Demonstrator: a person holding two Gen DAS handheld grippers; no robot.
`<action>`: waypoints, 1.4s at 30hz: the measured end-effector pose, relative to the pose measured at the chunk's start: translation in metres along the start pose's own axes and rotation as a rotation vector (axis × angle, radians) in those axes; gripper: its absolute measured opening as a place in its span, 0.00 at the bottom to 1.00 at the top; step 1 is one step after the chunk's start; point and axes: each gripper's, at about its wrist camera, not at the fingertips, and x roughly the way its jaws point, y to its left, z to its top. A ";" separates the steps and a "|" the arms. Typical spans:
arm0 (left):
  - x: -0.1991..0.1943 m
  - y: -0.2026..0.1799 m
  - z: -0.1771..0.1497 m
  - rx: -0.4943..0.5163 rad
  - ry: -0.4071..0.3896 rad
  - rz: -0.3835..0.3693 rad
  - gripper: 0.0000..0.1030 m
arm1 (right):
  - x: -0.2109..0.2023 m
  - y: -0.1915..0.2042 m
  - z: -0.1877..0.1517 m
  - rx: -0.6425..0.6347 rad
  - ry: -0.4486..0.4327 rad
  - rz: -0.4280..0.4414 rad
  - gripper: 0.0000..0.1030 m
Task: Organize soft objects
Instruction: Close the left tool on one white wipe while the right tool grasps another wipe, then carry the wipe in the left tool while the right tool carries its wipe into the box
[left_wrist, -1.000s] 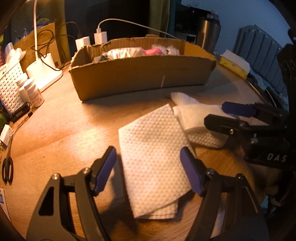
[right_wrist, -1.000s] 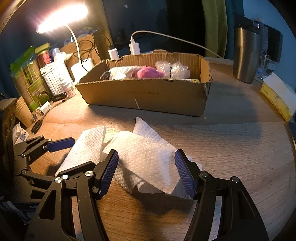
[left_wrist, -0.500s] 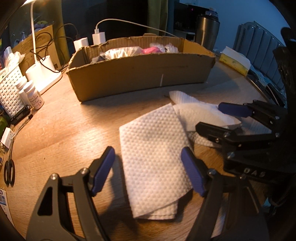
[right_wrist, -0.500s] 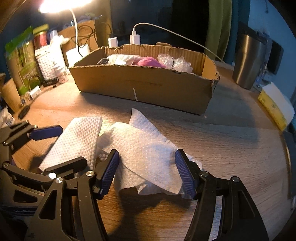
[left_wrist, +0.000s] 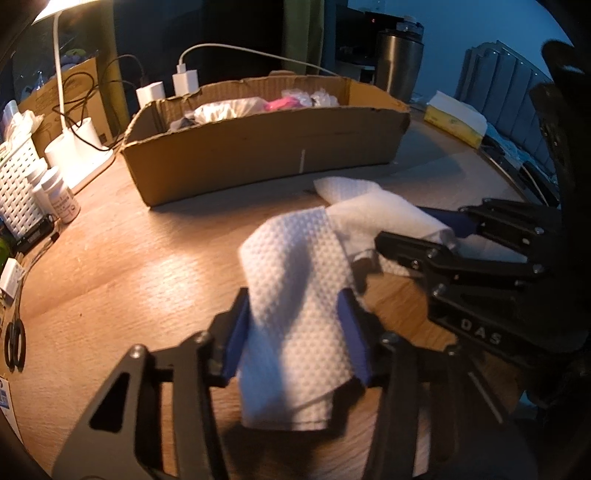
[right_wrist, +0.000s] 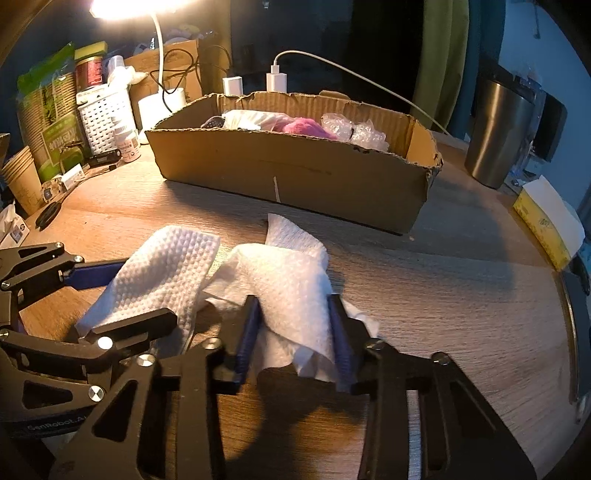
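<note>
The left gripper (left_wrist: 295, 332) is clenched on a folded paper towel (left_wrist: 295, 295), its blue pads pressing into both sides so the sheet bunches up between them. The towel's lower end hangs below the fingers in shadow, and how many layers it has is hard to make out there. It is white, dimpled all over, and arches up ahead of the pads.

Just to the right, the right gripper (right_wrist: 295, 332) is clamped on a second, crumpled paper towel (right_wrist: 284, 284). This one is thinner-looking, creased and twisted, with a loose corner sticking out ahead toward the box. From the left camera the right gripper's black frame covers the near part of that towel; from the right camera the left gripper's finger covers the near edge of the folded towel. The two towels touch or overlap where they meet; which lies on top cannot be told.

Both sit over the wooden table (right_wrist: 461, 295). Farther ahead of both grippers stands a cardboard box (right_wrist: 295, 173) holding a pink fuzzy thing (right_wrist: 303, 127), bubble wrap (right_wrist: 354, 133) and pale cloth, mostly hidden by the front wall. Beyond the box's right end stands a steel tumbler (right_wrist: 495, 136), with the lit lamp's stem (right_wrist: 160, 48) off to the left.
</note>
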 end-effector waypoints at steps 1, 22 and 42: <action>0.000 -0.001 0.000 0.001 -0.001 -0.002 0.41 | 0.000 0.000 0.000 -0.002 -0.002 0.000 0.31; -0.016 0.002 -0.005 -0.025 -0.039 -0.023 0.26 | -0.033 -0.034 -0.008 0.102 -0.052 0.044 0.20; -0.046 0.022 0.022 -0.064 -0.128 -0.024 0.26 | -0.063 -0.046 0.017 0.109 -0.130 0.036 0.20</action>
